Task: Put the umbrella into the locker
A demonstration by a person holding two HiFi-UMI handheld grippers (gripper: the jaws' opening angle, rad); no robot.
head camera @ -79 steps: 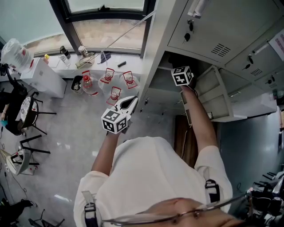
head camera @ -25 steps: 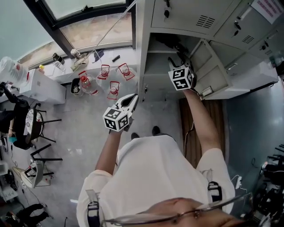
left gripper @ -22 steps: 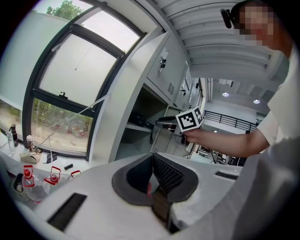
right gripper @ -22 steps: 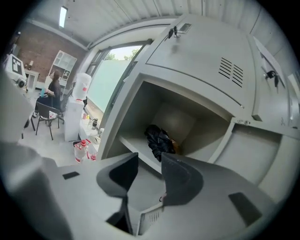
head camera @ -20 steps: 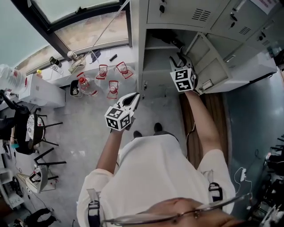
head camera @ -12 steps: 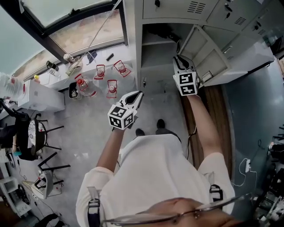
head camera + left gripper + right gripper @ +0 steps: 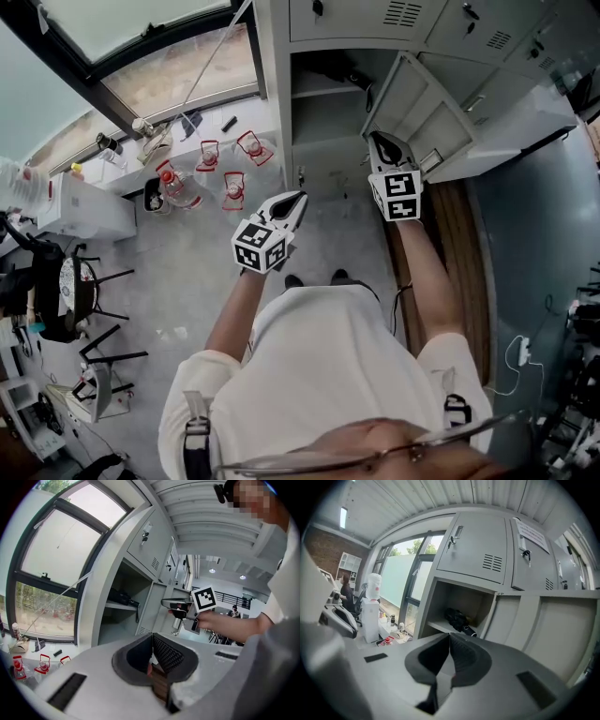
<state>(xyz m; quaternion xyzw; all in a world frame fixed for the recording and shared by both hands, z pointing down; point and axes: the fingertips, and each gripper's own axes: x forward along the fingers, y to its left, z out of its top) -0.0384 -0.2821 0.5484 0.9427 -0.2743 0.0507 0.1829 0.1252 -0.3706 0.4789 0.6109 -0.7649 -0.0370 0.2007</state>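
A black folded umbrella (image 7: pixel 459 619) lies on the shelf inside the open grey locker (image 7: pixel 319 141); the left gripper view also shows the umbrella (image 7: pixel 123 597) there. My right gripper (image 7: pixel 377 141) hangs in front of the locker opening, apart from the umbrella. Its jaws have just been closing and now stand shut with nothing between them (image 7: pixel 450 635). My left gripper (image 7: pixel 299 199) is lower and to the left, over the floor, shut and empty (image 7: pixel 152 636). The left gripper view catches the right gripper (image 7: pixel 180 605) in the person's hand.
The locker door (image 7: pixel 424 111) stands swung open to the right of the right gripper. Shut lockers (image 7: pixel 394 14) with keys sit above. Red-capped bottles (image 7: pixel 211 164) stand on the floor by the window (image 7: pixel 169 66). A white dispenser (image 7: pixel 75 206) and chairs are at far left.
My right gripper has drawn back out of the locker toward the person and its jaws have closed empty. The umbrella stays on the shelf. The left gripper shifted slightly right.
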